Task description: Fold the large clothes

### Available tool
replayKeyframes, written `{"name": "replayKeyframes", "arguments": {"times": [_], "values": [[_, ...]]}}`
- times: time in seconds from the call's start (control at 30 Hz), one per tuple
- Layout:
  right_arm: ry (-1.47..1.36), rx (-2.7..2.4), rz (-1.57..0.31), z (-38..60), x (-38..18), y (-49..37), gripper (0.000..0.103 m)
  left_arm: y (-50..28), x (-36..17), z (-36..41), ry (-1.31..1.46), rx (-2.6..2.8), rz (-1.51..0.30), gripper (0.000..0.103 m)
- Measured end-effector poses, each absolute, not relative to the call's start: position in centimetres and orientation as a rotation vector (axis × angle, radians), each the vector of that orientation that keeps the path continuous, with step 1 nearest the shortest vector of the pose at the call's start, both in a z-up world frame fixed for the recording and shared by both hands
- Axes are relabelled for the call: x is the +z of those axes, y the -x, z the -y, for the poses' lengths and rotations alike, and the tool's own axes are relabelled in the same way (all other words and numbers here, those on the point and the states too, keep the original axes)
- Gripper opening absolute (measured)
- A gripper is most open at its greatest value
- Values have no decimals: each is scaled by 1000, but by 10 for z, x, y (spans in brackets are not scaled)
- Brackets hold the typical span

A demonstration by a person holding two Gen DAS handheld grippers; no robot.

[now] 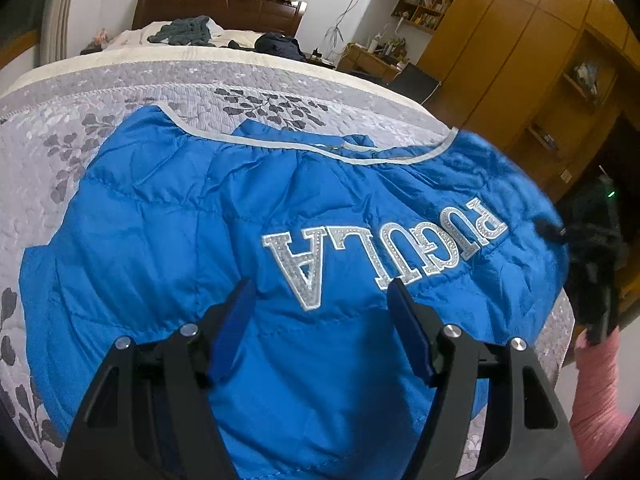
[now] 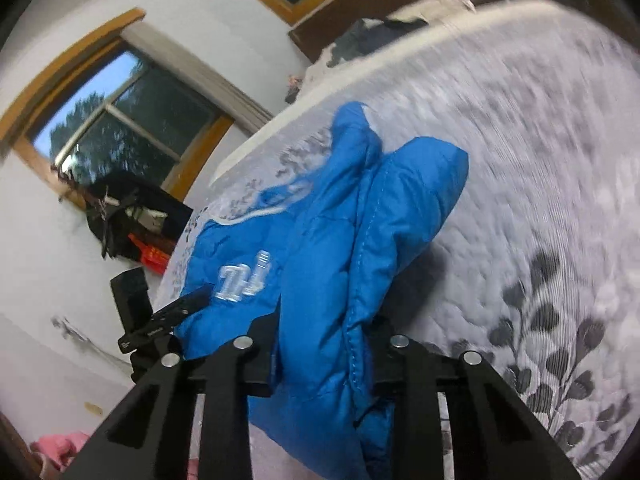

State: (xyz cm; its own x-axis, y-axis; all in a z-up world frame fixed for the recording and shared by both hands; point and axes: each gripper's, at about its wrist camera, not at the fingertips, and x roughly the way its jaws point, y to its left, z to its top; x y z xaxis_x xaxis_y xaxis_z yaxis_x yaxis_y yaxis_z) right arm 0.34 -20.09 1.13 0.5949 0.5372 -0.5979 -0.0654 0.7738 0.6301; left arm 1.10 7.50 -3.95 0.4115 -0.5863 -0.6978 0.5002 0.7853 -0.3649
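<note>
Left tongs [image 1: 320, 292] released, blue pads spread, poised over blue puffer jacket [image 1: 240, 220]. Right tongs [image 2: 320, 344] clenched on a bunched sleeve [image 2: 372, 216] of the jacket, lifted off the bed. Jacket lies spread on grey floral quilt [image 1: 48, 152], long axis across left view, grey-trimmed hem toward headboard [image 1: 216, 8]; lettering reads inverted. Wooden wardrobes [image 1: 500, 52] at right.
</note>
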Motion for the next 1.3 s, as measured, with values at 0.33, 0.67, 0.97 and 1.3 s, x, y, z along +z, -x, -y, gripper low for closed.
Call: {"name": "replayKeyframes", "arguments": {"times": [0.33,0.67,0.97,1.3], "values": [[-237,399,-905,85,96,-22,30,-12,-24,-104,232,-737,-914,68],[-9,448,-1037,-26,86,-56,30,-18,-8,-160,303,-662,-844,71],[65,469,-1162,-90,41,-82,46,-25,-9,-195,396,-668,-800,72],[65,482,-1195,-107,18,-89,57,-27,-10,-208,471,-735,-774,73]]}}
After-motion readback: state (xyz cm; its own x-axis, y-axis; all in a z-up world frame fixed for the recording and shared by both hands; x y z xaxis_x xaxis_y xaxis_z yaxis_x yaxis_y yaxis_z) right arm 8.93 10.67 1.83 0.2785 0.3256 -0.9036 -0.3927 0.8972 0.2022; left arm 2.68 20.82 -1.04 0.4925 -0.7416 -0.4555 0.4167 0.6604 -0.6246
